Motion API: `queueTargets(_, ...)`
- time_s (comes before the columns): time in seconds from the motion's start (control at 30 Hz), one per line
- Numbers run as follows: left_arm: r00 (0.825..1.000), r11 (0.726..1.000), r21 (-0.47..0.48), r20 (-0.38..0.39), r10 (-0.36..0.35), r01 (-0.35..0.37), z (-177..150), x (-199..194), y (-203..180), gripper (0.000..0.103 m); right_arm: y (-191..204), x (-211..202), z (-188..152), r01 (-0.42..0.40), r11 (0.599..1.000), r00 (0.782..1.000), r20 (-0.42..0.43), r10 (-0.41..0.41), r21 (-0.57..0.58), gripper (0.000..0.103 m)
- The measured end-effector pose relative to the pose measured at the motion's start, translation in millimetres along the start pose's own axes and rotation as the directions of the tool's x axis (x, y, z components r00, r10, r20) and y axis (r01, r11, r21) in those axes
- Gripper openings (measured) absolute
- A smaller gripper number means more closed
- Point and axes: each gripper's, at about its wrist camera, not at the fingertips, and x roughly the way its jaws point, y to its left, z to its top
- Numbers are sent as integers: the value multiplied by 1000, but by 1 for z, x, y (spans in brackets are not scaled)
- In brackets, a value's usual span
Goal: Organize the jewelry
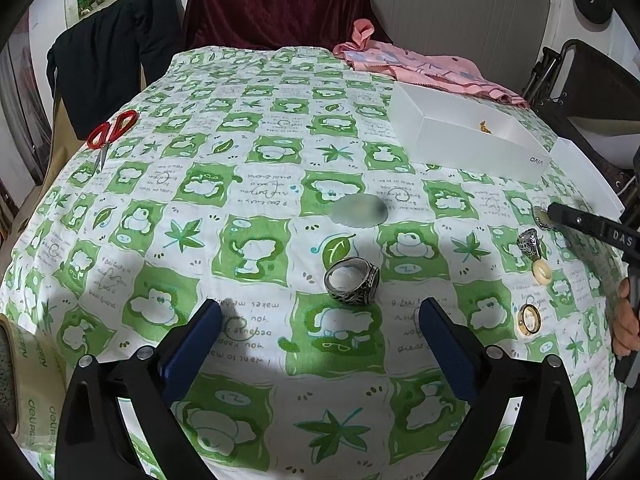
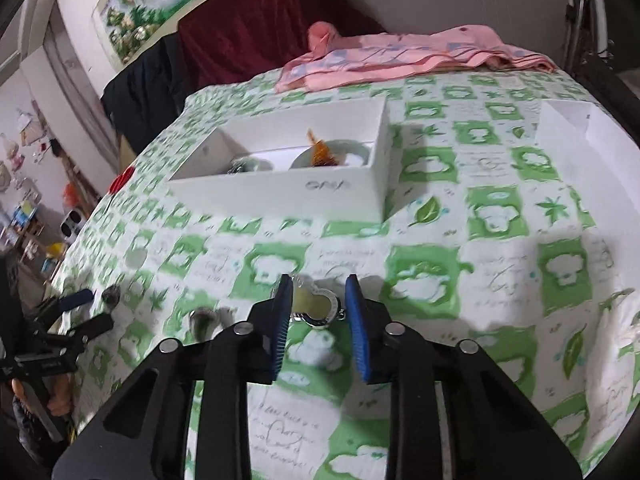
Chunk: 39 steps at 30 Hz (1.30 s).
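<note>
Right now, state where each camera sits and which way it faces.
Left wrist: on the left gripper, looking down over the green tablecloth at a silver ring; both fingers spread wide, a hand at right.
Right wrist: on the right gripper, facing the white box; fingers close around a pendant.
Shared: tablecloth, white box, pink cloth, and each shows the other gripper.

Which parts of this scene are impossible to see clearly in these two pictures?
- Left wrist view: pale green oval object on the cloth, blurred; identity unclear.
- Right wrist view: contents of the white cardboard box, motion-blurred and partly behind its front wall.
- Right wrist view: whether the right gripper pads touch the silver-rimmed pendant.
</note>
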Motion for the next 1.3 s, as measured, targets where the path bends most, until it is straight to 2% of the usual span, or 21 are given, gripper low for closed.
queueTargets(0.13, 1000, 1000, -1, 1, 0, 0, 0, 0, 0, 97, 10, -4, -12, -71, 997, 997, -26, 70, -35, 25)
queueTargets(0.4, 1000, 1000, 0, 0, 1, -1, 0, 0, -1, 97, 17, -9, -14, -25, 998, 1000, 5, 25, -65, 26)
queueTargets(0.63, 1000, 1000, 0, -1, 2, -2, 0, 1, 0, 97, 28, 7, -7, 36, 990, 998, -41, -42, -135, 26)
queueTargets(0.8, 1000, 1000, 1, 0, 1, -1, 0, 0, -1, 97, 36, 12, -5, 86, 979, 995, -39, -95, -187, 27)
queueTargets(0.83, 1000, 1000, 0, 0, 1, -1, 0, 0, -1, 97, 37, 12, -6, 95, 977, 994, -37, -104, -192, 24)
queueTargets(1.07, 999, 1000, 12, 38, -1, 0, 0, -6, -1, 97, 24, 5, -8, 60, 990, 998, -24, -63, -129, 24)
queueTargets(1.13, 998, 1000, 20, 56, -6, 5, 0, -9, -2, 94, 20, 5, -7, 49, 993, 998, -28, -52, -112, 24)
queueTargets(1.3, 999, 998, 59, 49, -22, 19, 1, -7, -12, 68, 21, 5, -7, 47, 993, 998, -30, -51, -110, 24)
